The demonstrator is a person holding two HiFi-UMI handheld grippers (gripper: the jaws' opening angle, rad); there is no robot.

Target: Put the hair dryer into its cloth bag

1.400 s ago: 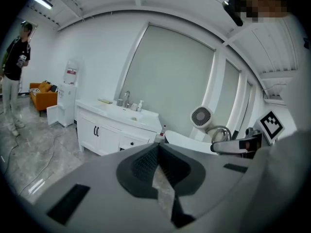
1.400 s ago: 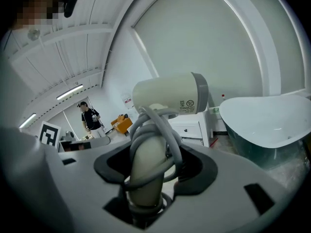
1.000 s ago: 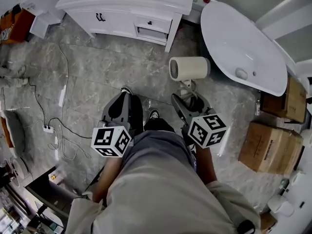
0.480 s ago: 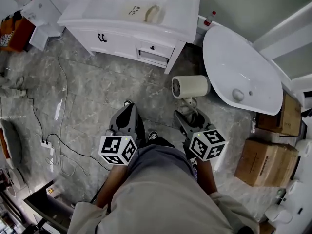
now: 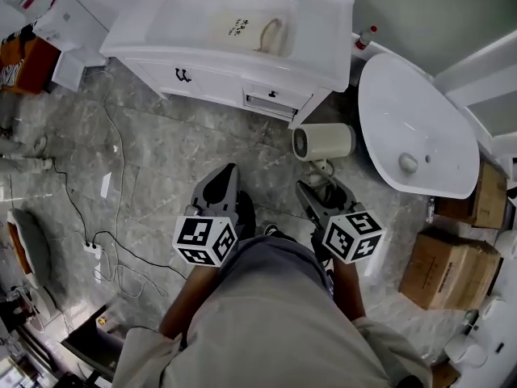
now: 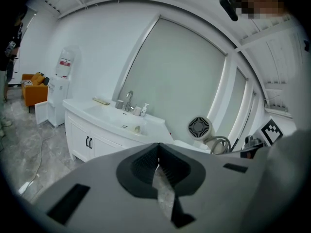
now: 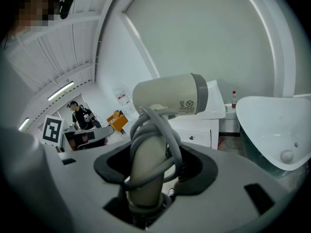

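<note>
**Slip and snag risk ahead of bagging**

Holds left tongs (image 6: 157,165) pinched together, nothing between. Has bag (image 5: 249,32) lying flat on counter (image 5: 327,31), well apart from dryer (image 5: 323,141). Clamps right tongs (image 7: 150,171) on dryer handle, over wrapped cord (image 7: 165,130). Could twist or slip on those loops, being top-heavy. Could snag loosened cord at bag mouth. Could struggle opening flat bag with only one free tool.
</note>
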